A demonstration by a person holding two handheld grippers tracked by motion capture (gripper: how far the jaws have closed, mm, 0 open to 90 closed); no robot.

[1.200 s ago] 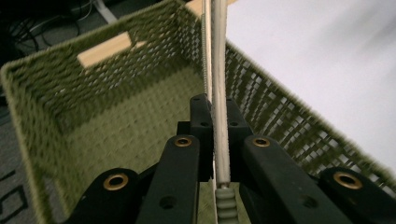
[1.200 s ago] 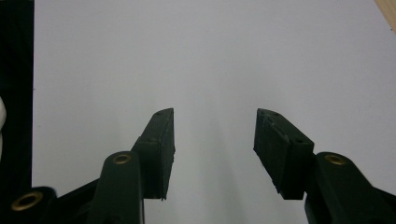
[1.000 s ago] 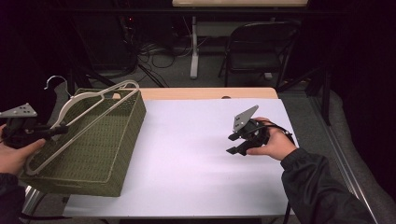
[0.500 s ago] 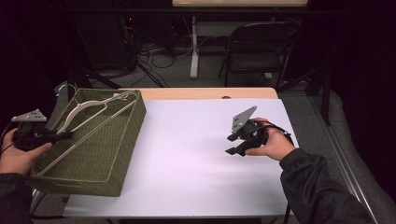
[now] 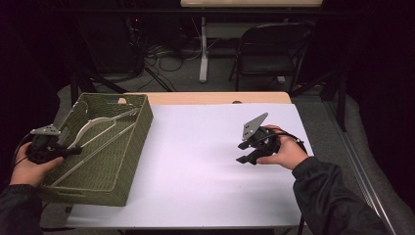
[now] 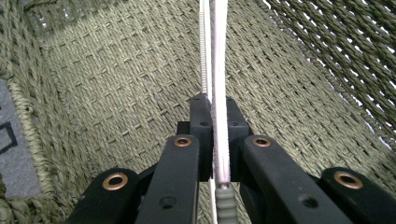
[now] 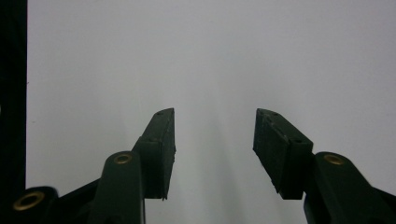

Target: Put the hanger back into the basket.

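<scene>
Hanger, pale and thin, lies slanted inside the green woven basket at the bench's left edge, one end clamped between the jaws of the left gripper. In the left gripper view the jaws press flat on the hanger's narrow bar, with the basket's woven floor close beneath and its walls rising on both sides. The step in hand looks like laying the hanger down into the basket; the far end already seems to rest against the inside, though whether the near end touches the floor I cannot tell.

The next move likely calls for lowering the held end the little that is left, then spreading the jaws and drawing the gripper up and back over the near-left rim without catching the weave. Room there is tight: the rim sits just beside the hand, and the hanger runs almost the length of the basket.

Farther right, the right gripper rests on the white bench near its right edge, jaws wide and holding nothing; the right gripper view looks across bare white surface. Between basket and right hand the bench is free. Beyond the far edge stands a folding chair, well apart.
</scene>
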